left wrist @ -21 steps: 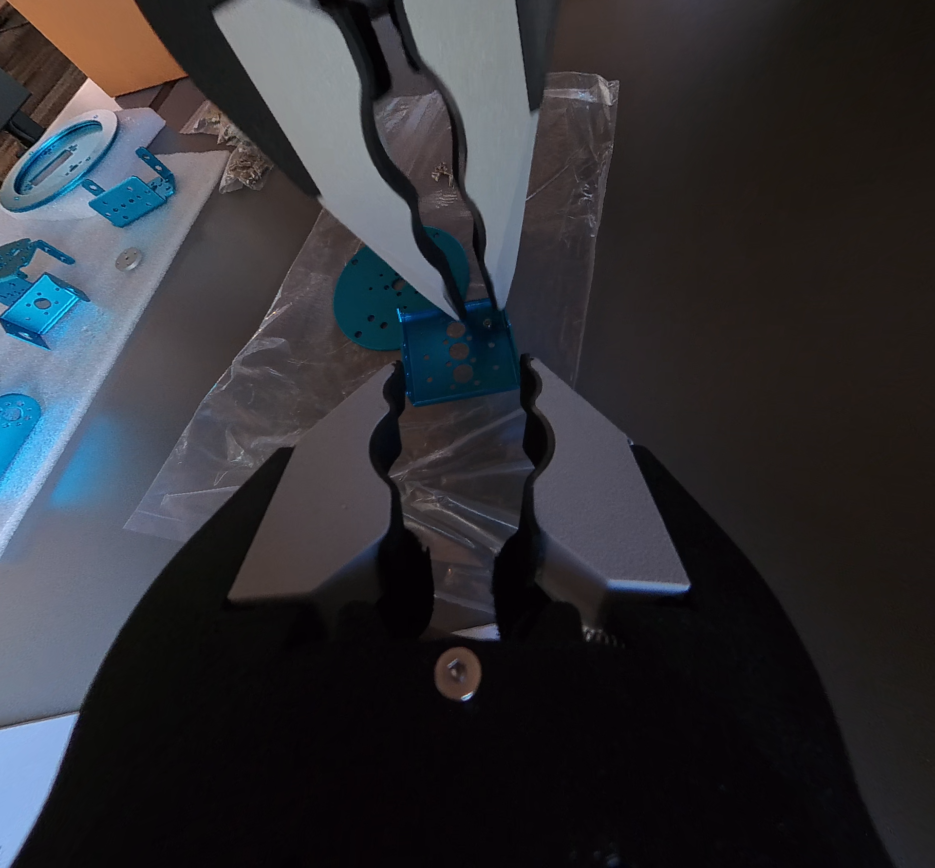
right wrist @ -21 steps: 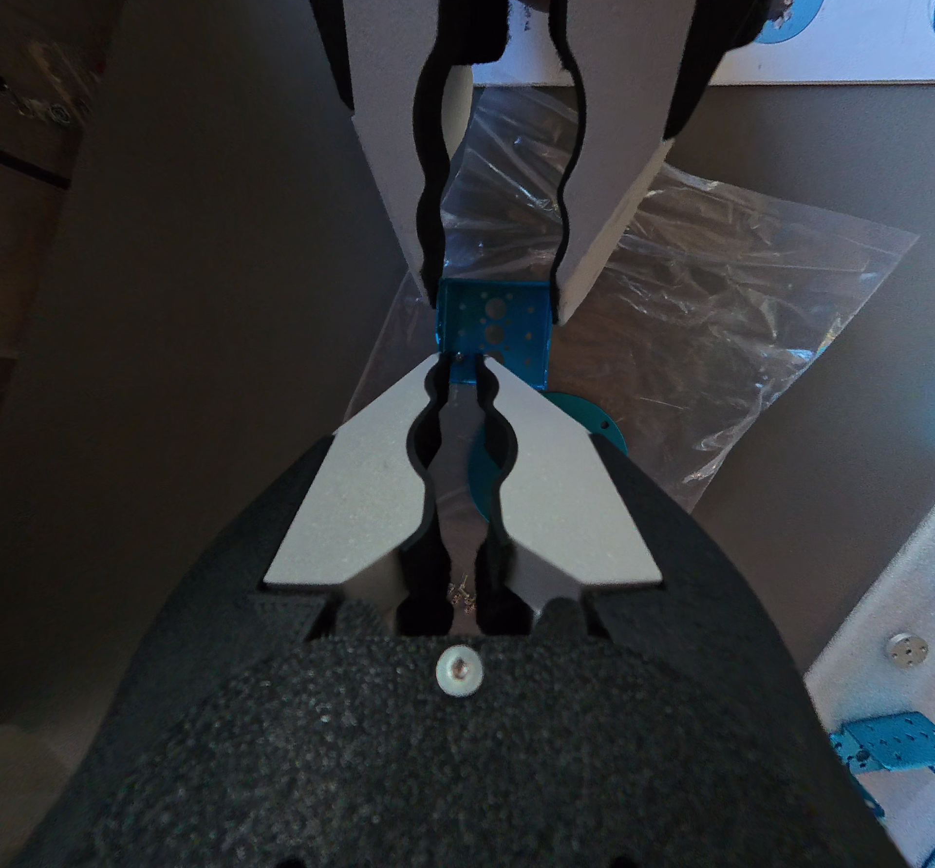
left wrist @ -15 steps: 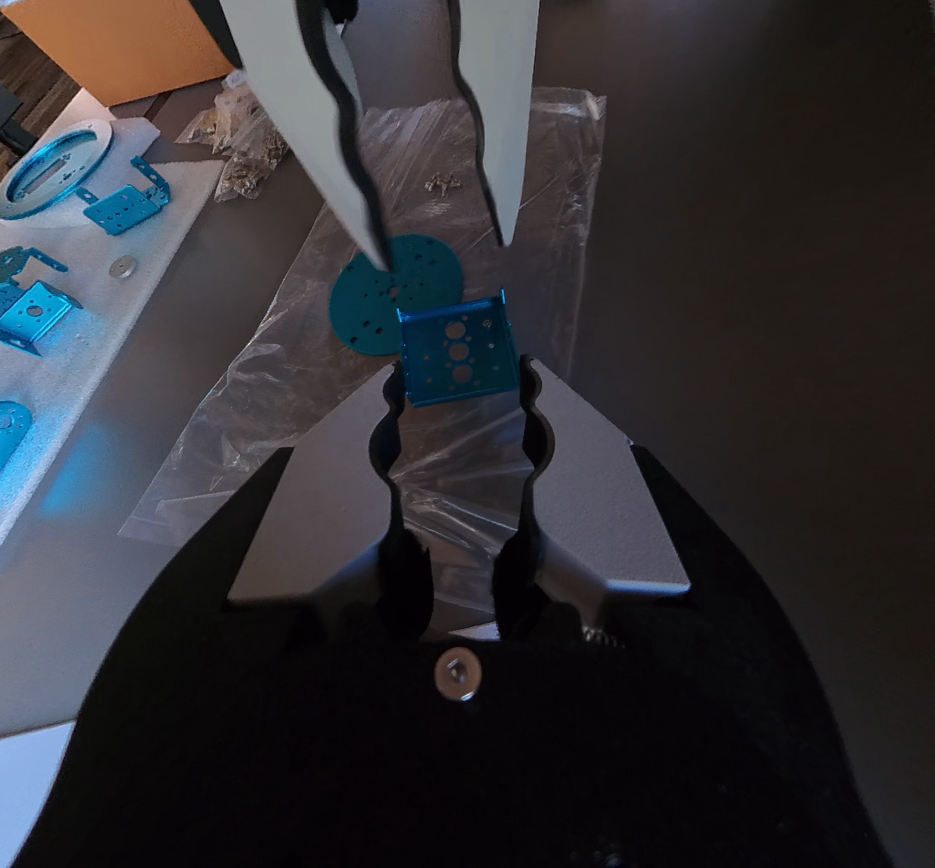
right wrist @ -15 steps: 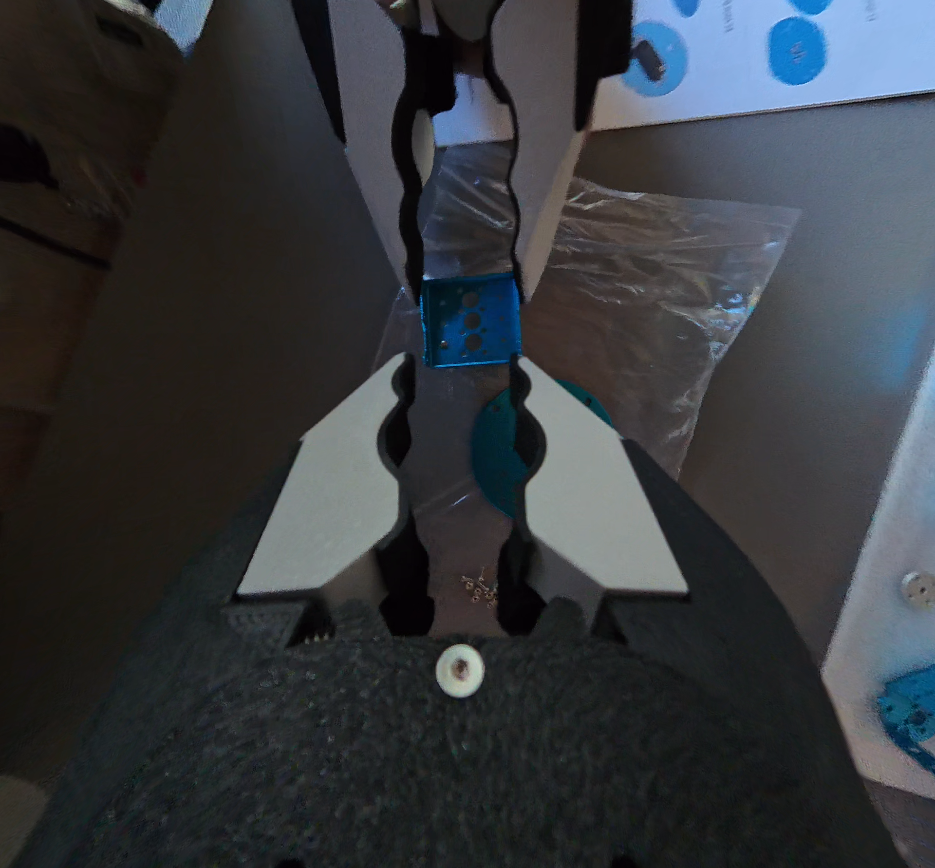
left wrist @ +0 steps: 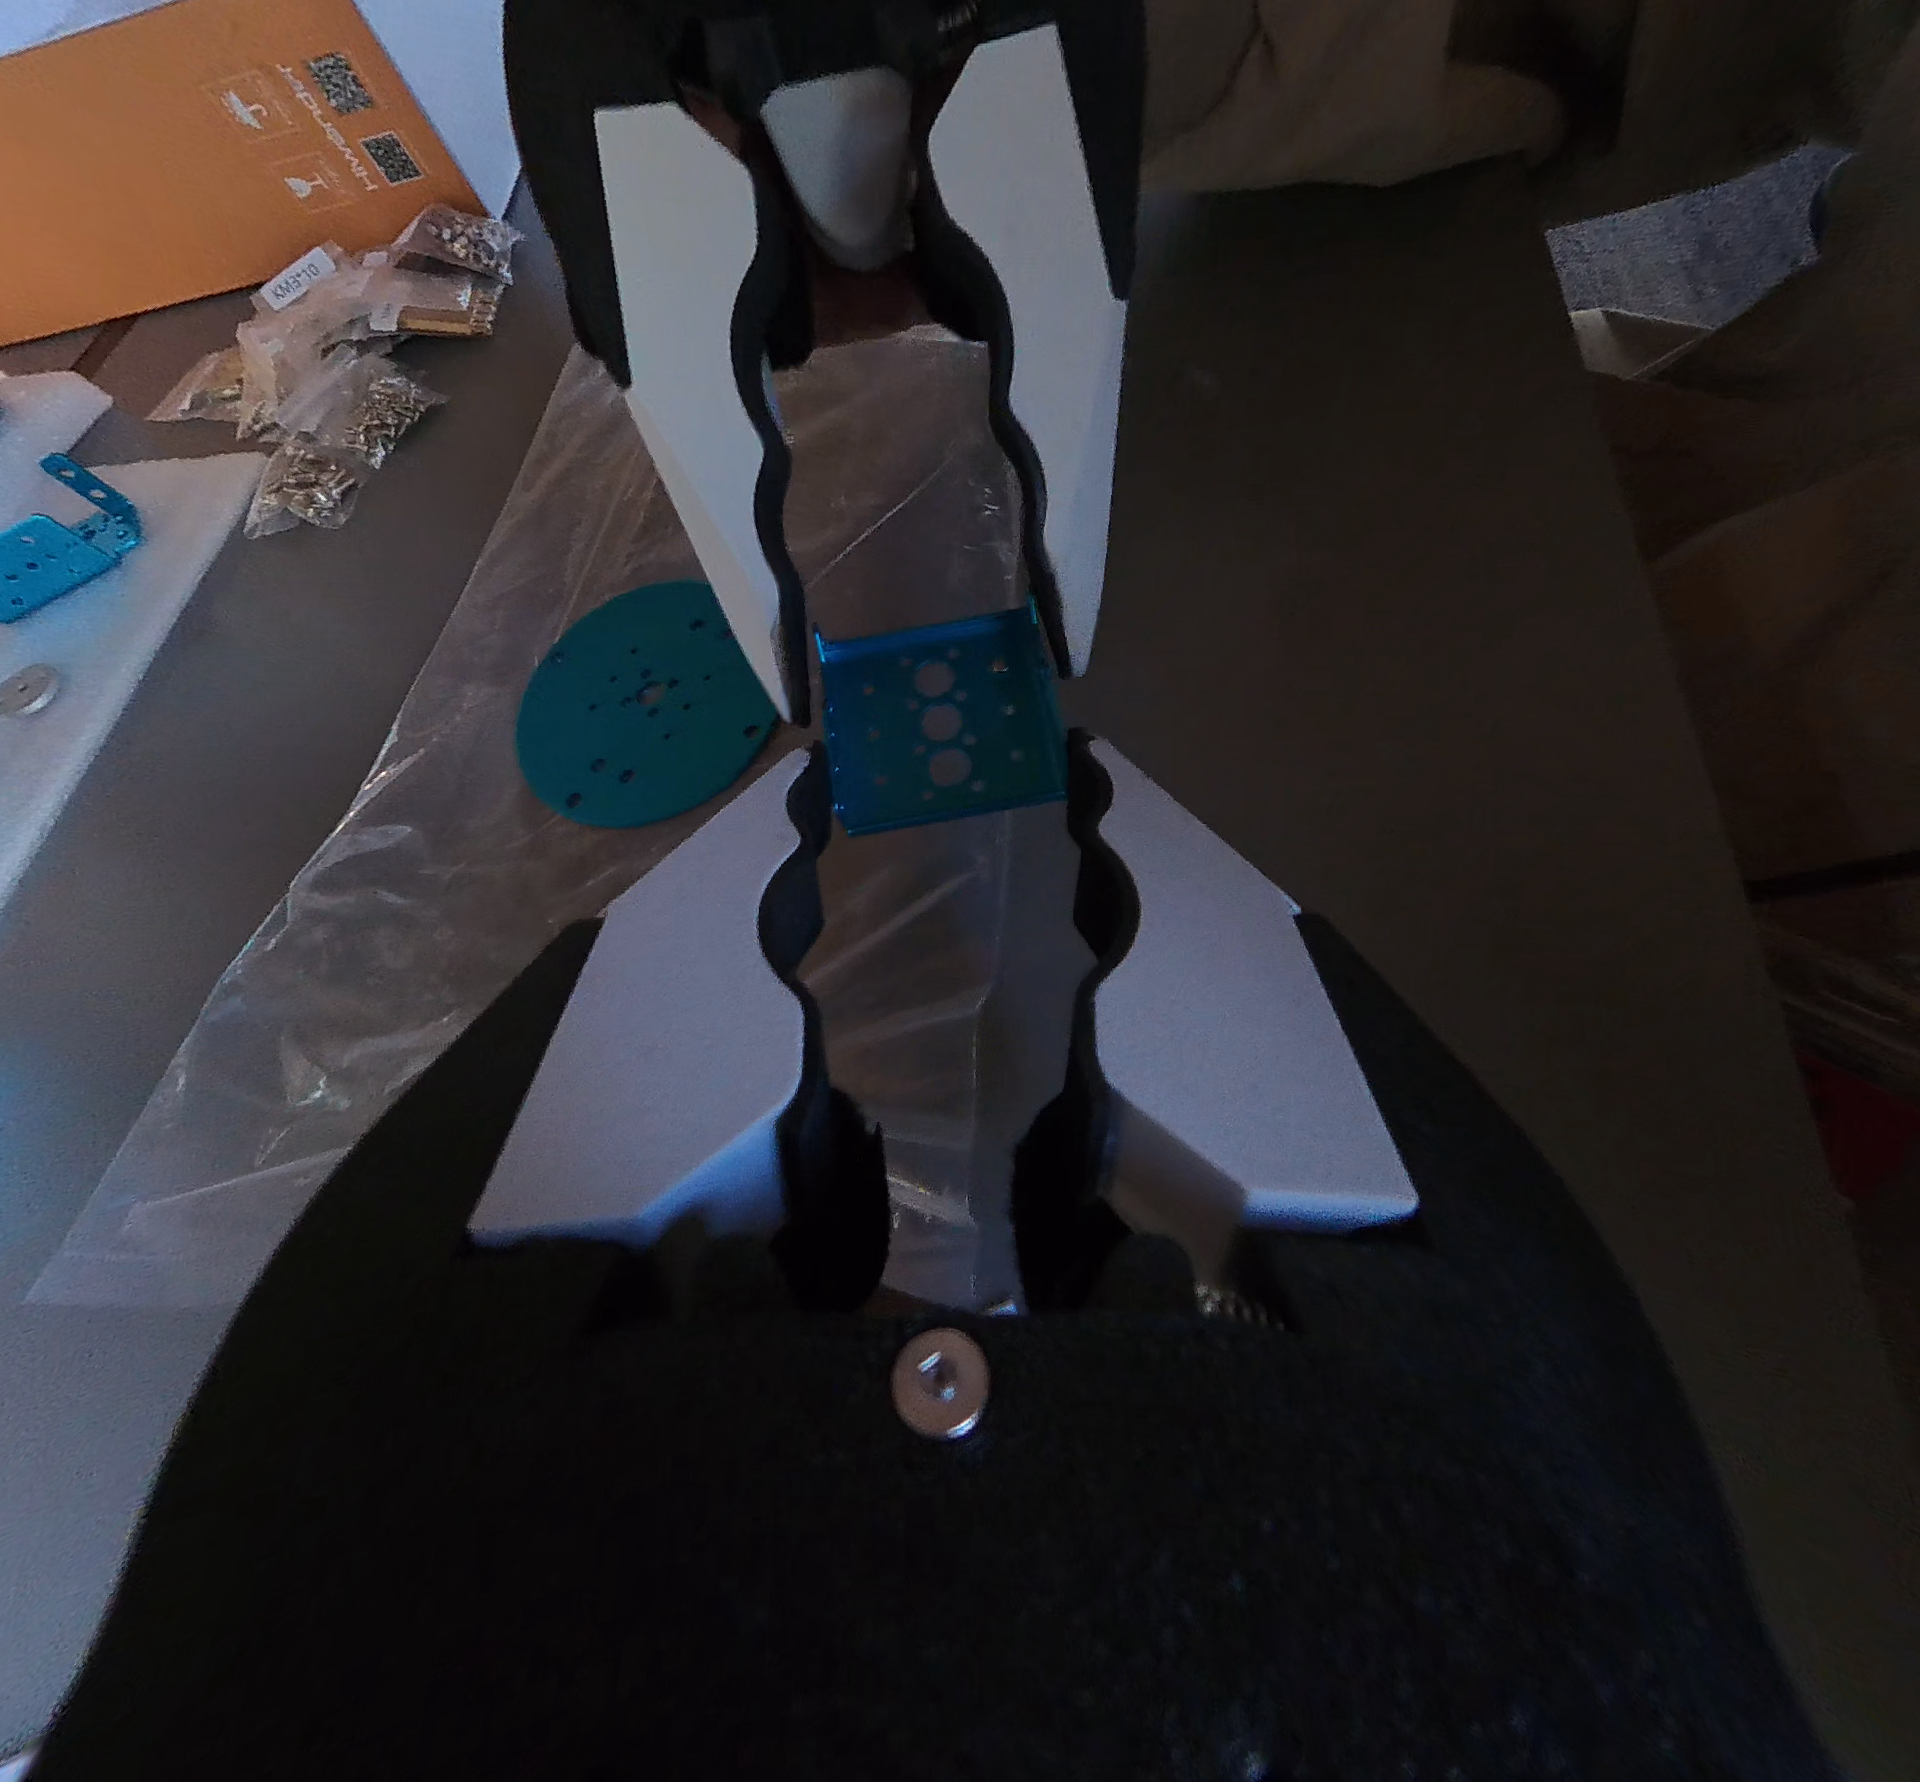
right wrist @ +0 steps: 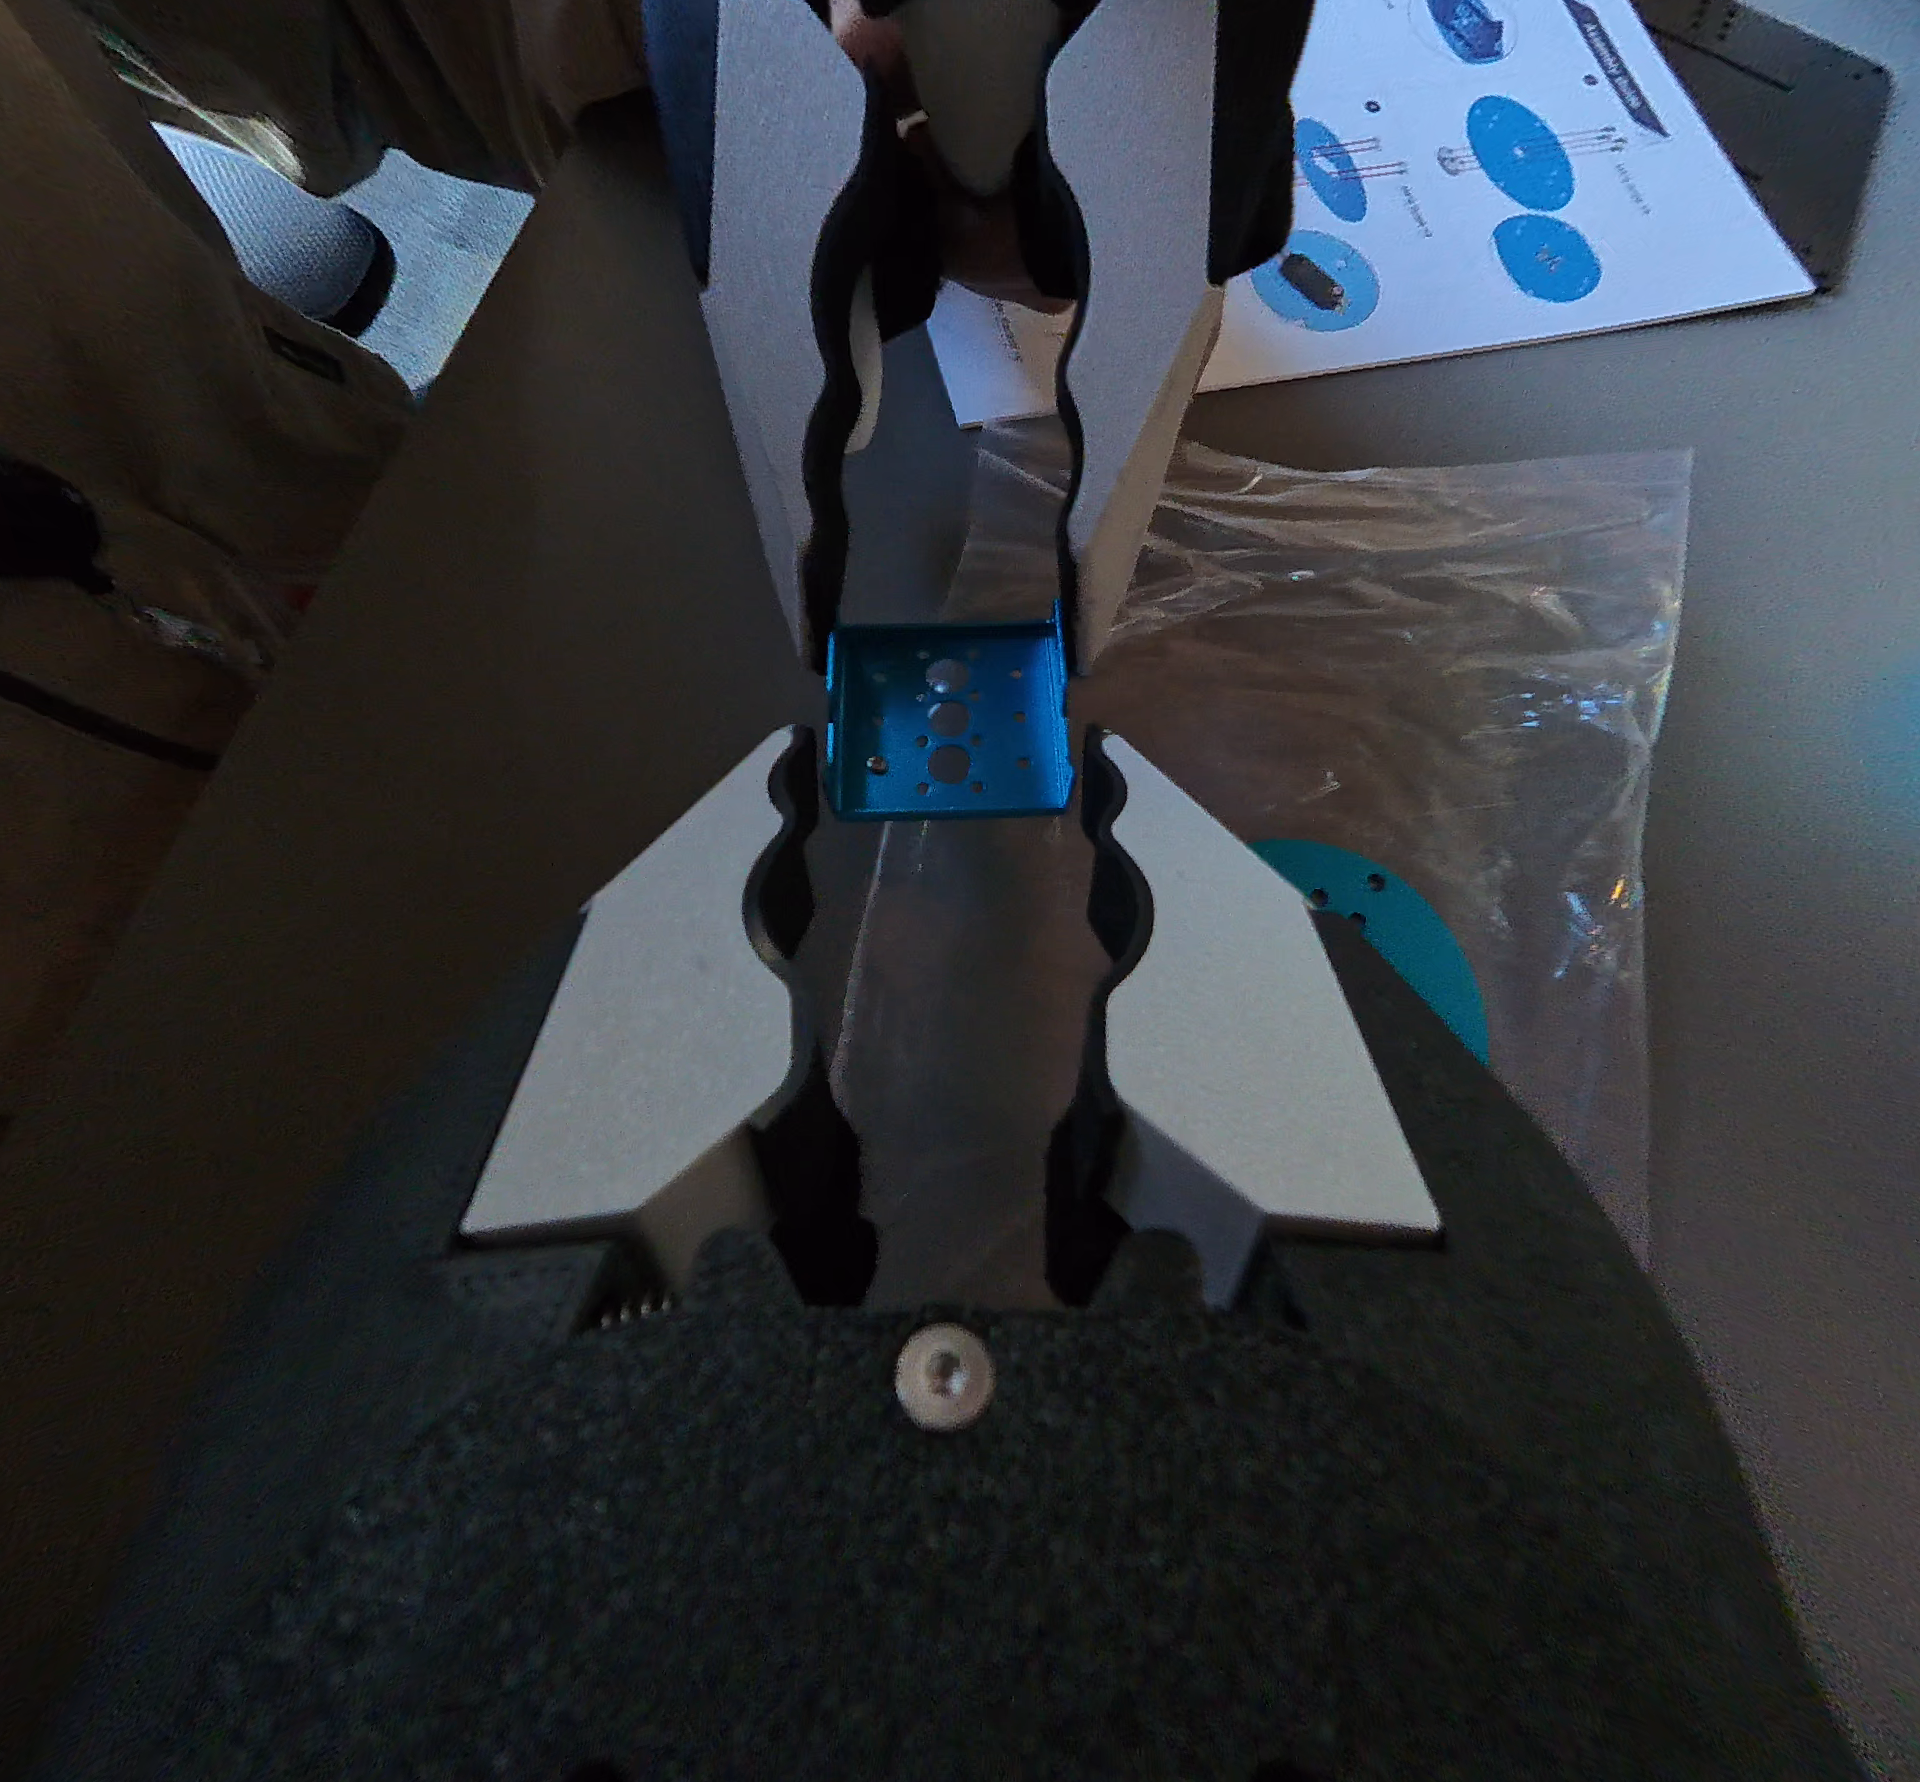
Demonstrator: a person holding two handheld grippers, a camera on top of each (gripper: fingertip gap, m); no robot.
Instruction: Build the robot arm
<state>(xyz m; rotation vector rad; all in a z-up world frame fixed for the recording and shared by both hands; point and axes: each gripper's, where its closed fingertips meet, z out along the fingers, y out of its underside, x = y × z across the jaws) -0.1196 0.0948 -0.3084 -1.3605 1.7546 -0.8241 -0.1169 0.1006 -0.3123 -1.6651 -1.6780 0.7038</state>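
A small blue U-shaped bracket with holes (left wrist: 940, 724) is held above a clear plastic bag (left wrist: 416, 953) on the grey table (left wrist: 1299, 589). My left gripper (left wrist: 943, 753) is shut on its two side walls at the near edge. My right gripper (left wrist: 930, 693) comes in from the opposite side, jaws open, and its fingertips straddle the bracket's far edge. In the right wrist view the bracket (right wrist: 945, 724) sits between the right gripper's tips (right wrist: 940, 745), with the left gripper (right wrist: 951, 662) facing it. A teal round plate with holes (left wrist: 644, 704) lies on the bag, beside the bracket.
An orange box (left wrist: 208, 153) and small bags of screws (left wrist: 332, 423) lie at the far left. A white foam sheet with blue parts (left wrist: 62, 548) is at the left edge. A printed sheet with blue pictures (right wrist: 1507, 122) lies beyond the bag (right wrist: 1403, 641). Both grippers' tips are close together, under 4 cm apart.
The right gripper let go of the bracket's edge, opened wider, drew back, then came in level so its tips straddle the bracket. The left gripper kept hold of the bracket.
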